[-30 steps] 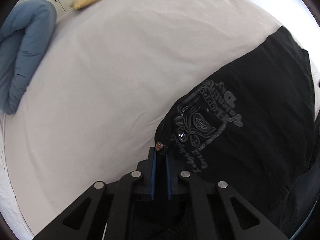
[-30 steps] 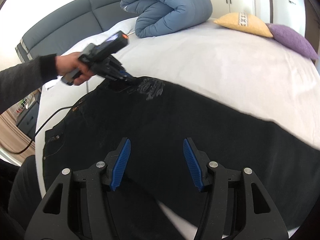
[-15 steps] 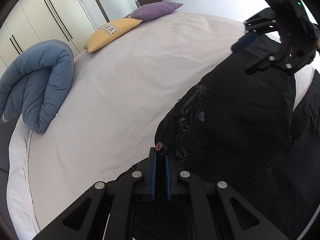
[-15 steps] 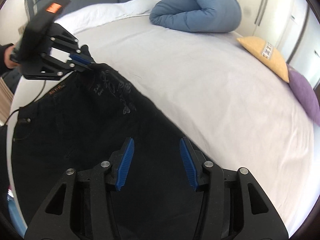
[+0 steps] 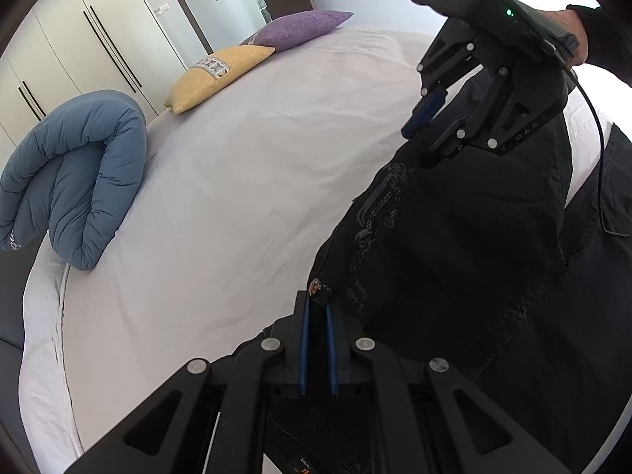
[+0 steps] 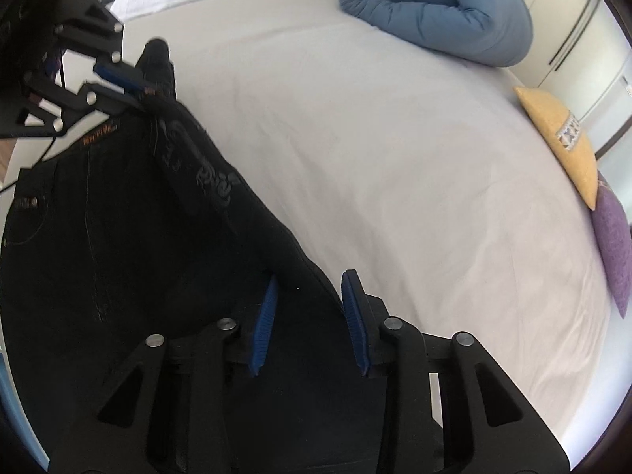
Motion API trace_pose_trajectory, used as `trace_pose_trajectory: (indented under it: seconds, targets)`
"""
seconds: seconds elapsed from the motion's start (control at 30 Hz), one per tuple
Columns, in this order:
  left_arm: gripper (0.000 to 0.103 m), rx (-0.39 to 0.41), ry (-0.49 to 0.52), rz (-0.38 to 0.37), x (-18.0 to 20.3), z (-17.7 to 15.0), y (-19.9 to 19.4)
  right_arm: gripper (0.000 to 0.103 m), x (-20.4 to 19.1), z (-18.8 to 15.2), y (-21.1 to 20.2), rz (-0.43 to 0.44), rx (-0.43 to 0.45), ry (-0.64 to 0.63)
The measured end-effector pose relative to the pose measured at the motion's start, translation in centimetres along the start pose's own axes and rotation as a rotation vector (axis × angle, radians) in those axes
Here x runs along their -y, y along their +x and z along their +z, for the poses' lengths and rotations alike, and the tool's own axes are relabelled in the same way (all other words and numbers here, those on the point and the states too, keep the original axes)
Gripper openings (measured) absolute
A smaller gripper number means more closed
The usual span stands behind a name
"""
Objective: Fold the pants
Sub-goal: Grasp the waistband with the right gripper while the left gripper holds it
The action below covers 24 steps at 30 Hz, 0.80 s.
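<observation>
The bed (image 6: 395,158) carries the black pants (image 5: 474,256) along its near edge. The left gripper (image 5: 317,306) has its jaws clenched on the waistband corner. The right gripper (image 6: 310,296) has its jaws closing around the pants' outer edge, not yet pressing.
</observation>
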State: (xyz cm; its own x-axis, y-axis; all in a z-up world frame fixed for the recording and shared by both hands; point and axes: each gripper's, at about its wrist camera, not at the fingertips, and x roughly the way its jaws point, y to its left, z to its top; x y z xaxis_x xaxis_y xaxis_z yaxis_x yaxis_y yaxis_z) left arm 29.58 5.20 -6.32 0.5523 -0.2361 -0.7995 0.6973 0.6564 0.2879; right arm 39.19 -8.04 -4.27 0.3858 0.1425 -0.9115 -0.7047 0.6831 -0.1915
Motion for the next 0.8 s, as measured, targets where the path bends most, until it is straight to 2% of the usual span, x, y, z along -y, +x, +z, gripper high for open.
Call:
trace_pose_trajectory:
  seconds: [0.07,0.23,0.37,0.47,0.57,0.67,0.73,0.8]
  targets:
    - [0.008,0.003,-0.003,-0.001,-0.2,0.0,0.1,0.011,0.1,0.2,0.4,0.003,-0.007,0.013]
    - [0.007,0.01,-0.014,0.004,-0.3,-0.1,0.1,0.003,0.6,-0.2,0.0,0.027,0.01,0.121]
    - [0.007,0.009,-0.028,0.001,-0.2,-0.5,-0.1,0.002,-0.4,-0.4,-0.5,0.039,0.03,0.273]
    - [0.007,0.002,-0.033,-0.003,0.1,-0.9,-0.4,0.002,-1.2,-0.4,0.1,0.116,0.072,0.437]
    - [0.007,-0.004,-0.027,-0.006,0.7,-1.5,-0.9,0.002,-2.2,-0.4,1.0,0.161,0.103,0.548]
    - [0.007,-0.004,-0.031,-0.024,1.5,-2.6,-1.7,0.002,-2.1,-1.8,1.3,0.23,0.14,0.679]
    - [0.007,-0.004,-0.033,-0.036,2.2,-3.6,-2.3,0.002,-2.8,-2.5,0.7,0.243,0.159,0.7]
    - [0.007,-0.003,-0.025,-0.05,3.2,-4.9,-2.9,0.002,-5.2,-2.9,-0.8,0.186,0.156,0.614]
